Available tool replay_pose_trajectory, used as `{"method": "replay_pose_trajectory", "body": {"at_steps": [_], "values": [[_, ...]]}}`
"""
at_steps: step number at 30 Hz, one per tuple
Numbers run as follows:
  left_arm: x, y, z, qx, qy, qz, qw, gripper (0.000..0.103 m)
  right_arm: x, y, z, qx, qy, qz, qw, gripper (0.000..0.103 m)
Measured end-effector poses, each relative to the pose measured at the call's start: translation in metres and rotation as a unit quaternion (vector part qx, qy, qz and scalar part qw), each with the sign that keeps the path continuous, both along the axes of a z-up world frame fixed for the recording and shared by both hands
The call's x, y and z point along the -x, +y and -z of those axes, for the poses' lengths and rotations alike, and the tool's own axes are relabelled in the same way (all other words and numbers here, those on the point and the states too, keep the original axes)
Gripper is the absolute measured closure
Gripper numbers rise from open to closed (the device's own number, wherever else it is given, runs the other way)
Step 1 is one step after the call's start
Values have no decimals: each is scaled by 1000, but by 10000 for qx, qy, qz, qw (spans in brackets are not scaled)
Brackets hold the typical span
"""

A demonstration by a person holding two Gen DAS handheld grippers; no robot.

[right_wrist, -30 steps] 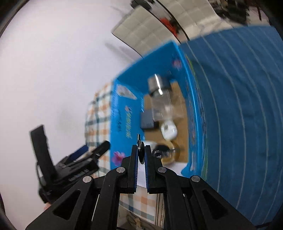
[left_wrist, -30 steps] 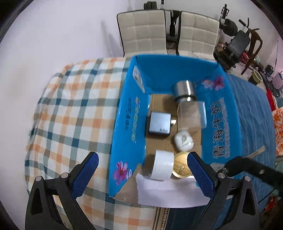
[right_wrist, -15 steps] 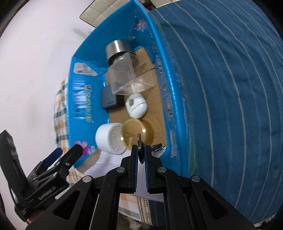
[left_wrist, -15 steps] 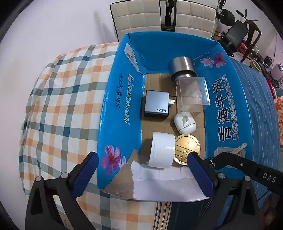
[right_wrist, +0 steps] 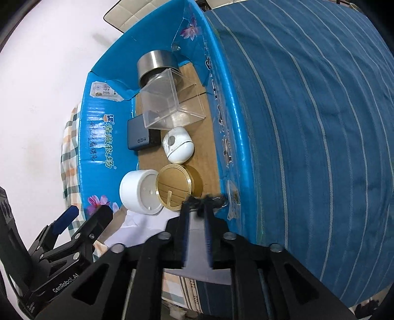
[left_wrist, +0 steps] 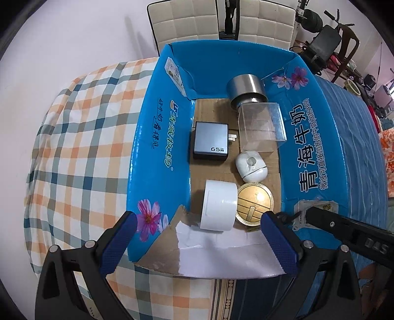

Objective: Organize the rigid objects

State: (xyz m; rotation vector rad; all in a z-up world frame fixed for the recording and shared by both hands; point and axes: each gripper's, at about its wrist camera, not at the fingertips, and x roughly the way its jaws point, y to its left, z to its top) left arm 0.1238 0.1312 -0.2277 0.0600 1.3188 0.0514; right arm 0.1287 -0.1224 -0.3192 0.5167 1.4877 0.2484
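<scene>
A blue cardboard box (left_wrist: 157, 137) (right_wrist: 98, 137) holds a steel cup (left_wrist: 247, 87), a clear plastic box (left_wrist: 261, 125), a grey 65W charger (left_wrist: 210, 144), a white round case (left_wrist: 251, 166), a white cylinder (left_wrist: 218, 208) and a gold round tin (left_wrist: 254, 203) (right_wrist: 176, 185). My left gripper (left_wrist: 197, 242) is open and empty over the box's near flap. My right gripper (right_wrist: 197, 214) hangs over the near right corner of the box; its jaws have parted a little and a small dark key bunch (right_wrist: 206, 200) is blurred at their tips.
The box lies on a bed with a plaid sheet (left_wrist: 73, 147) on the left and a blue striped cover (right_wrist: 307, 123) on the right. Two white chairs (left_wrist: 221, 22) stand behind. Exercise gear (left_wrist: 327, 41) stands at the back right.
The right gripper moved over the box's near right corner and its jaws parted from fully shut; the keys now blur at the tips. The left gripper came lower and closer to the box.
</scene>
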Motion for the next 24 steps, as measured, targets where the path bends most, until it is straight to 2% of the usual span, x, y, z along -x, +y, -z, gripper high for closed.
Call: {"method": "replay_pose_trajectory", "body": {"at_steps": [1, 2, 4, 5, 6, 10, 12, 13, 19, 24], "values": [[0, 0, -1, -25, 2, -20, 10000, 0, 0, 0, -3, -12, -37, -16, 10000, 59], [0, 2, -3, -39, -6, -36, 10000, 0, 0, 2, -7, -124, -88, -71, 9999, 46], [1, 5, -10, -11, -35, -71, 10000, 0, 2, 5, -15, -132, -148, -123, 9997, 37], [1, 6, -13, 10, -48, -86, 10000, 0, 3, 7, -20, -163, -196, -159, 9995, 26], [2, 8, -17, 32, -65, -95, 9999, 0, 4, 8, -25, -161, -234, -186, 9994, 20], [5, 10, -35, 40, -190, -106, 9998, 0, 10, 9, -51, 123, -512, -292, 9982, 20], [9, 10, -52, 18, -340, -105, 9994, 0, 13, 4, -65, 334, -600, -273, 9973, 15], [10, 9, -57, 37, -386, -106, 9992, 0, 15, 2, -71, 458, -645, -259, 9965, 8], [25, 4, -115, 252, -795, -55, 9965, 0, 31, -8, -130, 1136, -1271, -369, 9847, 7], [39, -6, -160, 329, -1057, 31, 9938, 0, 46, -15, -186, 1389, -1620, -398, 9762, 7]]}}
